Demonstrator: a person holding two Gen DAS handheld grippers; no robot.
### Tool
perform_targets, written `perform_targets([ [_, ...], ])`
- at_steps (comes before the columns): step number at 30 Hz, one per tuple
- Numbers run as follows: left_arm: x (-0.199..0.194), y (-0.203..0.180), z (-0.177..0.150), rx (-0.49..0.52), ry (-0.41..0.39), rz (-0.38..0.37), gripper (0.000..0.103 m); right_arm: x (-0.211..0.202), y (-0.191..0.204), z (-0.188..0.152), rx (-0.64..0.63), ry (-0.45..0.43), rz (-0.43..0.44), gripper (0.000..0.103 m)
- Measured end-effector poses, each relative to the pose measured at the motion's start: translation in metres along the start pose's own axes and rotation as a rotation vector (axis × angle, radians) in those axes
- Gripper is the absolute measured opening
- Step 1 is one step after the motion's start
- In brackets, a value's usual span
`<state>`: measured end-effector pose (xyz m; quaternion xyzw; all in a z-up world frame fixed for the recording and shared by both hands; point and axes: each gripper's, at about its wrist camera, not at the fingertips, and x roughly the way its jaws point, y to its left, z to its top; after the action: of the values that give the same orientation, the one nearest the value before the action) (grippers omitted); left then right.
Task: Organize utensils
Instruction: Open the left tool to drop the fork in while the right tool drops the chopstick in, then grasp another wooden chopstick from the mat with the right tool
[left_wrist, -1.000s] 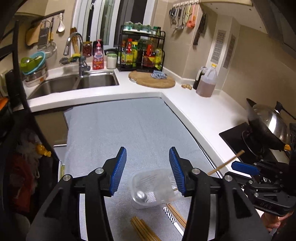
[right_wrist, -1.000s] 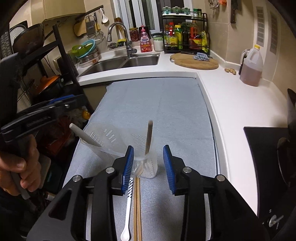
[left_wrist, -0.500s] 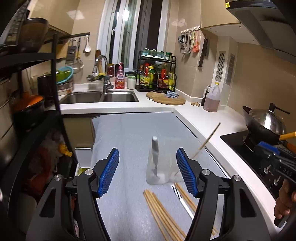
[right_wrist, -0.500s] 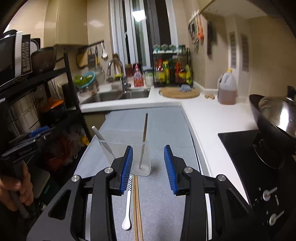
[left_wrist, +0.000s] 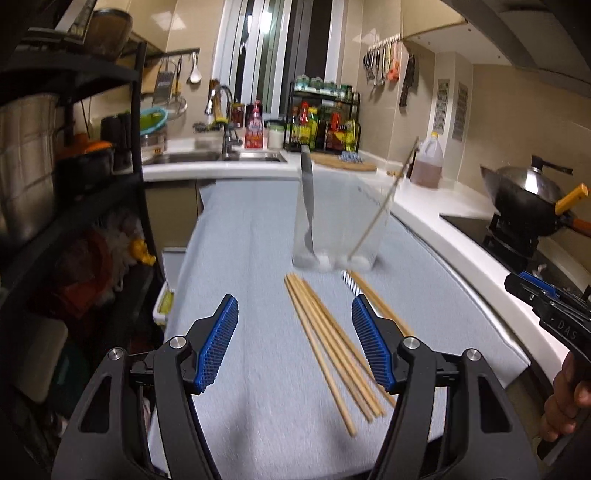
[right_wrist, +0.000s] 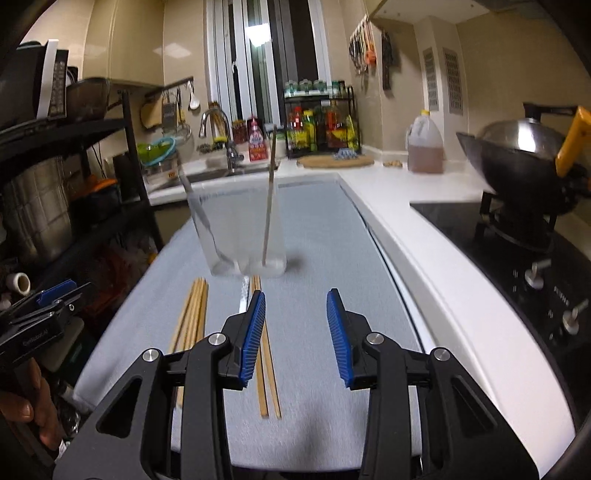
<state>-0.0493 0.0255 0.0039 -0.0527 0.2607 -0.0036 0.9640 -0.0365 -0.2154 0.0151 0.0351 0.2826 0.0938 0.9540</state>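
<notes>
With both our left gripper (left_wrist: 293, 343) and right gripper (right_wrist: 295, 338) open and empty, we risked toppling the light clear holder (right_wrist: 245, 236) while reaching for the chopsticks (left_wrist: 332, 347).

Few markings can be read. In the left wrist view, the black body of the right tongs (left_wrist: 532, 291), at the right edge, carries the raised letters "DAS" near the hand that holds it. In the right wrist view, the black body of the left tongs (right_wrist: 44, 306), at the near left, bears a small pale word that looks like "GenRobot.AI", though it is blurred. On the stove's front panel (right_wrist: 554, 299) at the right, beside the knobs, stands a faint line of letters too blurred to read. The labels on the bottles in the far rack (right_wrist: 319, 127) show colours only, no legible words.
</notes>
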Motion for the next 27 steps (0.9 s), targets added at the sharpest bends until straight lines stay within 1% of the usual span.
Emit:
perform_targets([
  [2,0.007,0.0,-0.015,0.001,0.041,0.001,0.059,0.007,-0.01,-0.011,0.045,0.048,0.009,0.035],
  [5,0.016,0.0,-0.031,-0.011,0.08,-0.006,0.059,0.018,-0.019,-0.026,0.073,0.1,0.01,0.033],
  [8,0.026,-0.002,-0.043,-0.023,0.117,-0.009,0.057,0.031,-0.018,-0.039,0.076,0.149,0.04,0.026],
  [11,0.036,-0.005,-0.055,-0.02,0.147,-0.012,0.055,0.041,-0.011,-0.05,0.04,0.174,0.064,0.021],
  [12,0.038,-0.006,-0.056,-0.019,0.153,-0.012,0.053,0.046,-0.007,-0.052,0.034,0.182,0.071,0.019],
  [16,0.044,-0.015,-0.065,0.002,0.185,-0.015,0.046,0.058,0.0,-0.059,0.025,0.21,0.095,0.018],
  [21,0.048,-0.026,-0.069,0.03,0.2,-0.033,0.046,0.07,0.008,-0.064,0.003,0.243,0.115,0.018],
  [24,0.052,-0.029,-0.073,0.037,0.216,-0.022,0.046,0.076,0.011,-0.067,-0.005,0.264,0.111,0.018],
  [27,0.055,-0.031,-0.076,0.045,0.231,-0.01,0.042,0.079,0.013,-0.07,-0.016,0.29,0.106,0.019],
])
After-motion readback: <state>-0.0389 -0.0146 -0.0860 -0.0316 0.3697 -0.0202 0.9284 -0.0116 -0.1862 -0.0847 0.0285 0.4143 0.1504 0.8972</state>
